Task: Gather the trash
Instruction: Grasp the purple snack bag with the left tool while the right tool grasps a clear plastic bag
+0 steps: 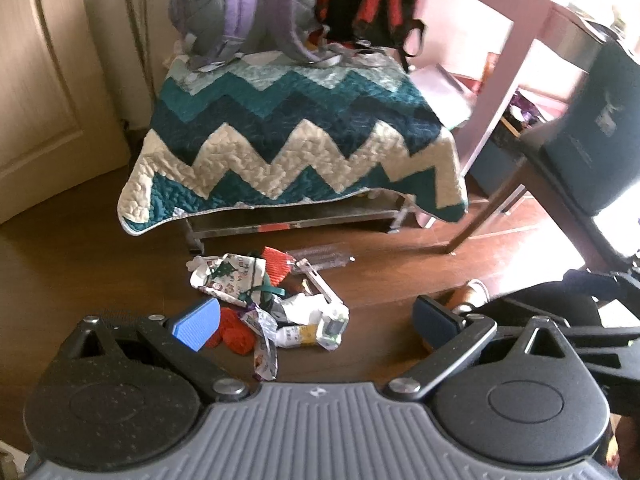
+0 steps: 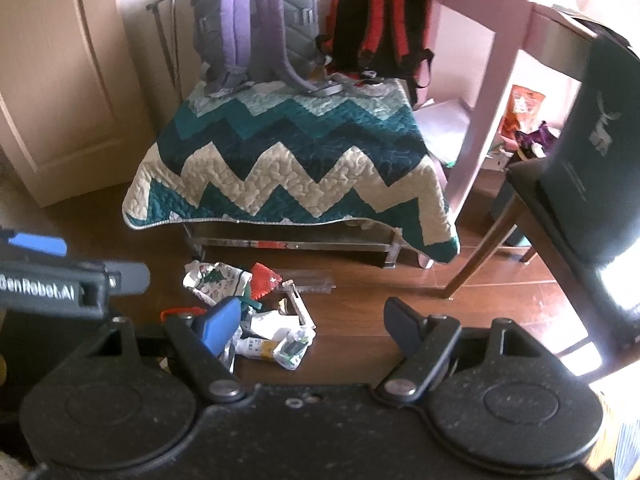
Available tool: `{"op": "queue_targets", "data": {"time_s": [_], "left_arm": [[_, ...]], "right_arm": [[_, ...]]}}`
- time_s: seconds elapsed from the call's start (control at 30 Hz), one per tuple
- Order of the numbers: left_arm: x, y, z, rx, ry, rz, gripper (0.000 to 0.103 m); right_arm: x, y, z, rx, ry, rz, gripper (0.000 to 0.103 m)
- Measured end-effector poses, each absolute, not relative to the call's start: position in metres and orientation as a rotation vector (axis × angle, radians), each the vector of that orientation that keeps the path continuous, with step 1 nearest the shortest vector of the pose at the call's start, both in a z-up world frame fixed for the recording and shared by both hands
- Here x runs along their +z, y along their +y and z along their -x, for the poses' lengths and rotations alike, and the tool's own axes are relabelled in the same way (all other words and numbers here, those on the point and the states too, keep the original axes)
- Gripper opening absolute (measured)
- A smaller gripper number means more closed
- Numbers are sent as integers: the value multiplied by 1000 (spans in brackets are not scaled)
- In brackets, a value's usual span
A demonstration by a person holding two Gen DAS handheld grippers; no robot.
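Clearly we are dealing with light, crushable stuff: the trash pile (image 1: 276,312) on the wooden floor (image 1: 380,276) is mostly crumpled printed wrappers (image 1: 224,276), a white carton-like packet (image 1: 316,328), a red ridged piece (image 1: 276,266) and an orange knitted-looking lump (image 1: 236,334). We judge none of it heavy or fragile, but the foil and paper look slippery and springy, so a pinch on a flat face may slide. Better to take a bunched fold or a thick crumpled edge, where the material already stands up from the floor. The white packet looks the stiffest and offers a clear edge on its right side.

Our left gripper (image 1: 316,322) hangs above the pile with its jaws wide apart and nothing between them; the pile sits between the blue pads (image 1: 198,326), nearer the left one, and still below, not touching. Our right gripper (image 2: 312,326) is likewise spread and empty. In its view the trash pile (image 2: 256,312) lies near the left pad and toward the middle, just beyond the fingertips.

Beyond the pile stands a low bench under a zigzag quilt (image 1: 288,136), with two backpacks (image 1: 248,8) on its far end.
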State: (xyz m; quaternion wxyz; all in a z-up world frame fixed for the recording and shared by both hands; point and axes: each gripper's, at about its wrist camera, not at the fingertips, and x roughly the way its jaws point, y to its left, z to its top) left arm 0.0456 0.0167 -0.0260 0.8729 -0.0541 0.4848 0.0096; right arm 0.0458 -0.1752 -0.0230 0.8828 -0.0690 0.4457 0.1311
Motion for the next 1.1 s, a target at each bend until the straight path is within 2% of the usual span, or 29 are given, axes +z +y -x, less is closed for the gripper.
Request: {"op": "queue_targets", "data": {"time_s": [0.3,0.5,0.8,0.97,1.1], "left_arm": [[-72,77,-116,147,1037,175,103],[-117,108,-176,190,1072,187,103],[-245,106,-237,220,1321,269,103],[-323,110,-258,260,1504,330,103],[-373,105,-269,234,1574,290,103]], "right_arm": [[-77,-170,-117,305,1046,138,79],[-134,-159,-177,379,1118,139,79],[-260,-146,-261,357,1360,-24,79],[-337,-138,-281,343,1489,-75,78],[-390,-143,-292,308,1597,-134,76]]}}
